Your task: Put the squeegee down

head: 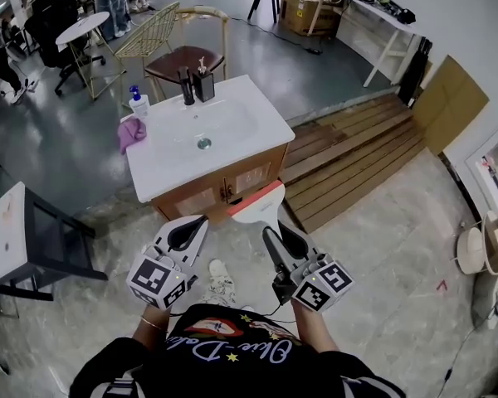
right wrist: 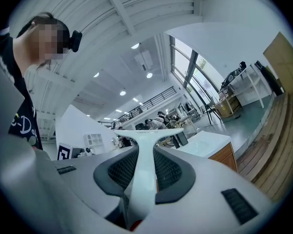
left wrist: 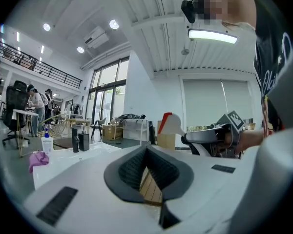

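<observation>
Right claw [right wrist: 145, 154] clamps the squeegee [right wrist: 146, 135] handle, blade beyond its tips; left claw [left wrist: 147, 155] gapes empty.

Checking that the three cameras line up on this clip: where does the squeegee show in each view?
Head view: squeegee at centre, just below the vanity top.
Left gripper view: squeegee right of centre, red edge showing; vanity top to its left.
Right gripper view: squeegee at lower centre, handle running up the middle; vanity top at right.
Shared landmark: the vanity top.
</observation>
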Available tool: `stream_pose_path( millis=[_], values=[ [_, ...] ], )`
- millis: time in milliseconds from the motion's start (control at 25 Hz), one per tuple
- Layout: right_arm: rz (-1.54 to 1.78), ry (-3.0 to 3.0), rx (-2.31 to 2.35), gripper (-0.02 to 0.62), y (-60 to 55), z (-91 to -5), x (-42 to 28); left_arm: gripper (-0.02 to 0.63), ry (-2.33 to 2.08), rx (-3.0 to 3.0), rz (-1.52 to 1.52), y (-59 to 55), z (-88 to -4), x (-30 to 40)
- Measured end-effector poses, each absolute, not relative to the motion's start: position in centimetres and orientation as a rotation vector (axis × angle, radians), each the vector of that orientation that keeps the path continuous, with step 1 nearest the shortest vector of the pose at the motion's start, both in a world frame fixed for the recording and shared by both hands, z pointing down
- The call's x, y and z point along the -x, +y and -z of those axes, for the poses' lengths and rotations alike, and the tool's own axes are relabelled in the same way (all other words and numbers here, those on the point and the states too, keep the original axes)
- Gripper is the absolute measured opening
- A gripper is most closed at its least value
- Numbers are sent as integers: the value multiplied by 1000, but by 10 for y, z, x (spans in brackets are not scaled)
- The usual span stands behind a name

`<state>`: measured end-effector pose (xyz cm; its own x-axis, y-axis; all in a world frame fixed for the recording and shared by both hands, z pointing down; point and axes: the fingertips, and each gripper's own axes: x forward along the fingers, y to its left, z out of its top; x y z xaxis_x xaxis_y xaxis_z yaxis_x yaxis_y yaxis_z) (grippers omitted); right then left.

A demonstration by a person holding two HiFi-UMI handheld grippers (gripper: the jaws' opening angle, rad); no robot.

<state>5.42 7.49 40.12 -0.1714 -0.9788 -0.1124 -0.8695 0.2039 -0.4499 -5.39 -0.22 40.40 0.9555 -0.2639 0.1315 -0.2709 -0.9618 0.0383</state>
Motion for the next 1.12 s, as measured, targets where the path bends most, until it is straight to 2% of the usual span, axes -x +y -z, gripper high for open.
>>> stream_pose_path(
  millis=[1120],
  values=[
    [433,2128,1710,107,13,-405,-94,5,-421,-3042,-213,-61,-408,11]
  ],
)
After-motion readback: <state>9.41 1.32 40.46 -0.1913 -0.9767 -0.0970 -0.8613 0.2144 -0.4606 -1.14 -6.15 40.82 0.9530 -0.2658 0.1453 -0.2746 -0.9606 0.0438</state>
